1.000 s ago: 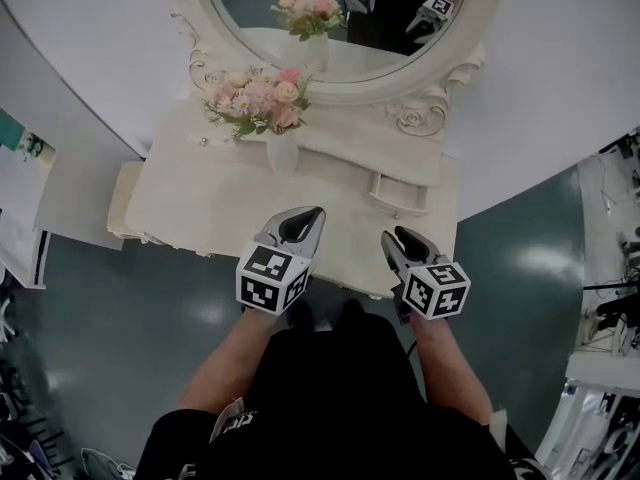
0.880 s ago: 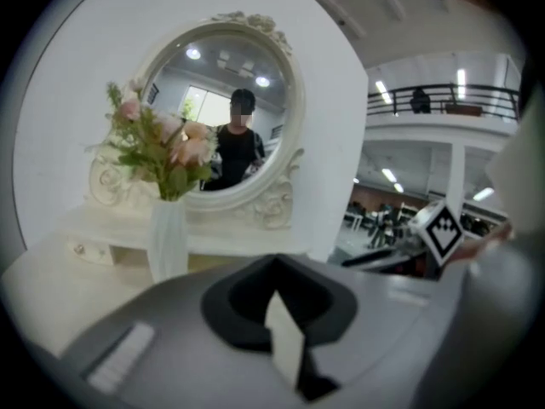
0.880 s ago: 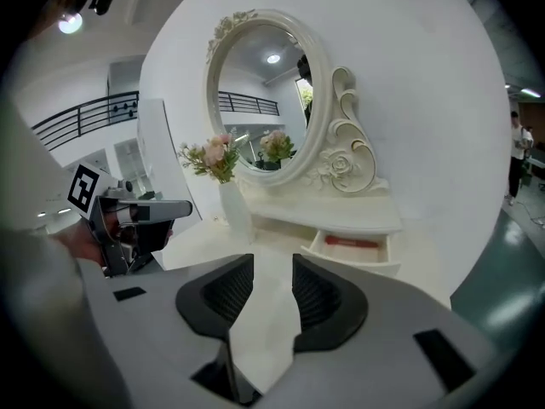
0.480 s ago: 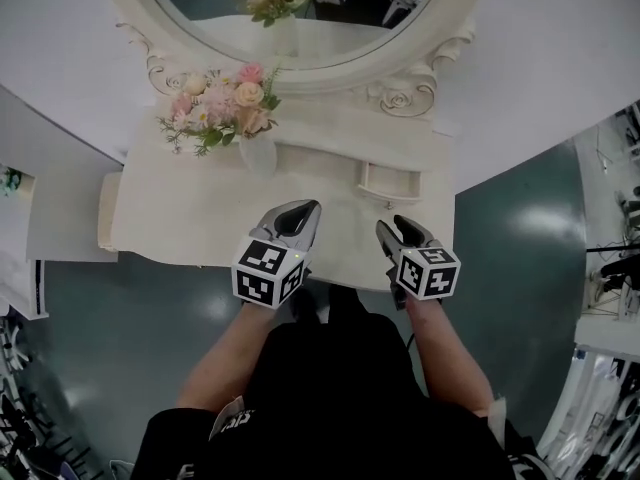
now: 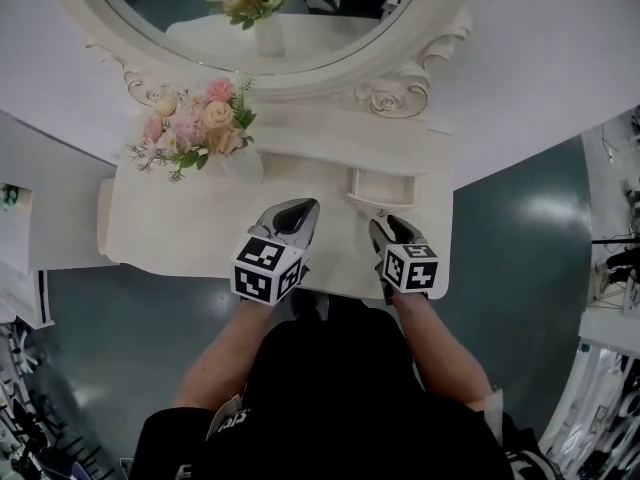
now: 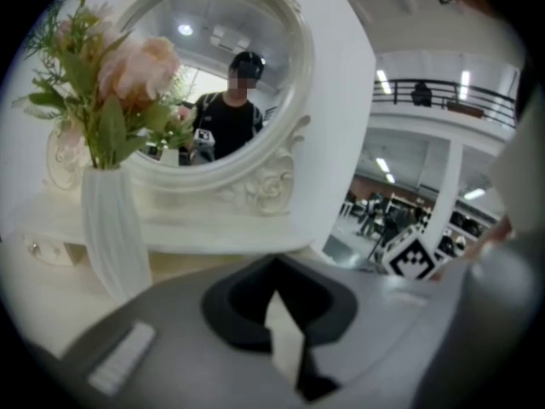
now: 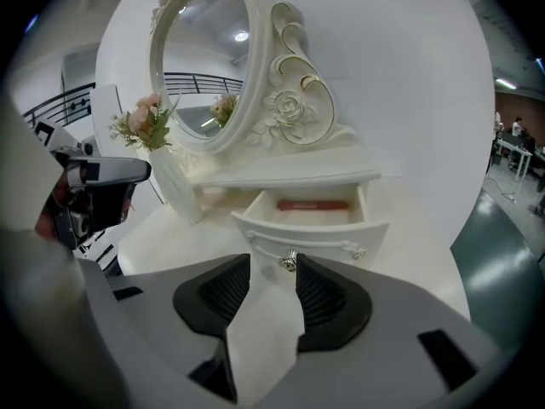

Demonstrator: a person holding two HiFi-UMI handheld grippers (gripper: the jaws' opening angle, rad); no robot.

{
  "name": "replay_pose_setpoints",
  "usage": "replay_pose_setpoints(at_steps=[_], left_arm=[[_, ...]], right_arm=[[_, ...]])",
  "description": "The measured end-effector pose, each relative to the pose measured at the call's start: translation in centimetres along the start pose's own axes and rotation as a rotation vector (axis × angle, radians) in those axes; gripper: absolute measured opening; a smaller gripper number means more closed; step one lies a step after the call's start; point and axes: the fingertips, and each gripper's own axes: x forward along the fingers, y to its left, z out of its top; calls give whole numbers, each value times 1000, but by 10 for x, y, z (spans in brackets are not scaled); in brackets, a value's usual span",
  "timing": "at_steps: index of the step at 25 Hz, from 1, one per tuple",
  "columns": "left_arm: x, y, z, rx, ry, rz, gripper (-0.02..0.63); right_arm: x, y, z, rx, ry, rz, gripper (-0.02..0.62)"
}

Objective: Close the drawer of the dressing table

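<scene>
**Right gripper [image 5: 386, 228] being held before the open drawer [image 5: 386, 187]**

The drawer is being seen pulled out at the right rear of the table [image 5: 180, 223], at 12 o'clock from the right gripper, and a red item [image 7: 312, 204] is lying inside it. The right jaws are being held open, having just been opening. The knob [image 7: 290, 261] is being framed in line with their gap, with no pad pressing on it. The left gripper [image 5: 296, 211] is being held over the table with its jaws closed and empty, the flower vase [image 5: 243, 165] lying at its 10 o'clock.
</scene>
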Motion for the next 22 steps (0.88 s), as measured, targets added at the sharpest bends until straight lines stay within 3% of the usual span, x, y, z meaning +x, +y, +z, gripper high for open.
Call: replay_pose_setpoints(at_steps=[12,22], left_arm=[[9,5,-14,-31,35,9,9],[5,11,-15,-36,40,21,9]], right_arm=[[23,-10,-7,16,34,-7,156],[25,-17,-7,-10,30,-47,89]])
